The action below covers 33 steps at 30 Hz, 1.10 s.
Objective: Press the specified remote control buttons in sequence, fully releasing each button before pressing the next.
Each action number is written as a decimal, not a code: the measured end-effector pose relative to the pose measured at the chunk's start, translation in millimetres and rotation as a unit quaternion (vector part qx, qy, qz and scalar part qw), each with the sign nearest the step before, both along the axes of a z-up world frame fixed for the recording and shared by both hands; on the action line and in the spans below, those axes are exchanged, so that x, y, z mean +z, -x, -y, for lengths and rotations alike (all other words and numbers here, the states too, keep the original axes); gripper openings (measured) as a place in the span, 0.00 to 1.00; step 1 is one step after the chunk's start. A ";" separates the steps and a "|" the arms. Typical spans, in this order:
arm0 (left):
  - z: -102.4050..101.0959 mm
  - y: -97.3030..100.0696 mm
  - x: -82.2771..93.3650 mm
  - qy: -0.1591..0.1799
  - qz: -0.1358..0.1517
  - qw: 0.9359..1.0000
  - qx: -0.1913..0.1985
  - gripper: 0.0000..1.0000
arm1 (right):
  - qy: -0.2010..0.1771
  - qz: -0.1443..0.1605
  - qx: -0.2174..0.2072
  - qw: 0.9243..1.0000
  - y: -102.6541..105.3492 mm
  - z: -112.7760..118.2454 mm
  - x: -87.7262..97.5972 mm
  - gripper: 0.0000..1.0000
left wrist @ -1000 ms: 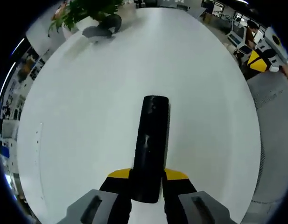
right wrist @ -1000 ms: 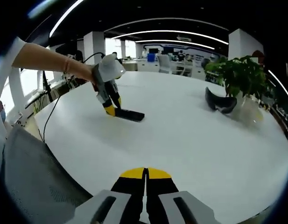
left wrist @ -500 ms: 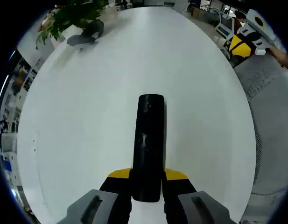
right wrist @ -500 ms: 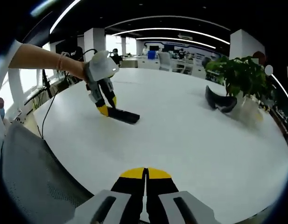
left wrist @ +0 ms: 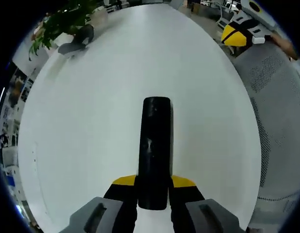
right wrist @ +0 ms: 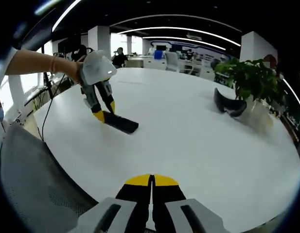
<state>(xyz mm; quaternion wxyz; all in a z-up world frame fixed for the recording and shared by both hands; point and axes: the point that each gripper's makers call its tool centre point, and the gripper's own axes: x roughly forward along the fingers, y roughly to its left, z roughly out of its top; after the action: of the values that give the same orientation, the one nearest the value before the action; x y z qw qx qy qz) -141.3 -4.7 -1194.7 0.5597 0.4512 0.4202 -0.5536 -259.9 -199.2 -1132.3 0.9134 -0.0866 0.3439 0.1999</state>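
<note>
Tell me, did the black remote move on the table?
Yes. In the right gripper view the remote, held by the left gripper, has slid leftward and nearer, away from the potted plant.

The remote (left wrist: 154, 150), clamped between the left tool's (left wrist: 153, 187) jaws, looks like smooth black plastic with a soft sheen and faint pale glints along its top. Those jaws look like hard plastic: yellow tips, matt black below, on matt grey housings. The counter (left wrist: 101, 107) under it is smooth white with a dull satin finish. Beside the right tool (right wrist: 151, 183), whose yellow-tipped jaws meet, a chair (right wrist: 28, 179) shows grey woven mesh. Ahead of that tool lies a glossy dark headset (right wrist: 229, 107).
</note>
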 end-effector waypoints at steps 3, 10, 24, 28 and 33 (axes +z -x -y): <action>-1.0 2.4 0.5 0.012 0.005 1.000 0.000 0.24 | 0.004 -0.001 0.003 1.000 0.5 -0.1 -1.1 0.00; -2.9 10.3 0.1 0.036 -0.010 0.999 0.017 0.24 | -0.014 0.004 0.022 1.000 1.3 -10.7 1.4 0.00; -2.3 25.7 -0.2 0.044 -0.009 0.999 0.027 0.24 | -0.102 0.019 0.020 0.994 -1.4 -32.7 17.6 0.00; -2.9 32.1 0.2 0.040 -0.009 0.999 0.031 0.24 | -0.076 -0.018 0.050 0.996 8.1 -36.5 3.6 0.00; -3.6 43.8 0.1 0.039 -0.009 0.999 0.026 0.24 | -0.045 -0.016 0.069 0.996 9.9 -36.5 -1.1 0.00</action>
<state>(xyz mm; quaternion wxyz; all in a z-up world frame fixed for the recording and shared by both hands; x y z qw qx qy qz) -185.1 -1.0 -1194.5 0.5874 0.4130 0.4144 -0.5591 -269.8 -162.7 -1133.3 0.8949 -0.0660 0.3421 0.2790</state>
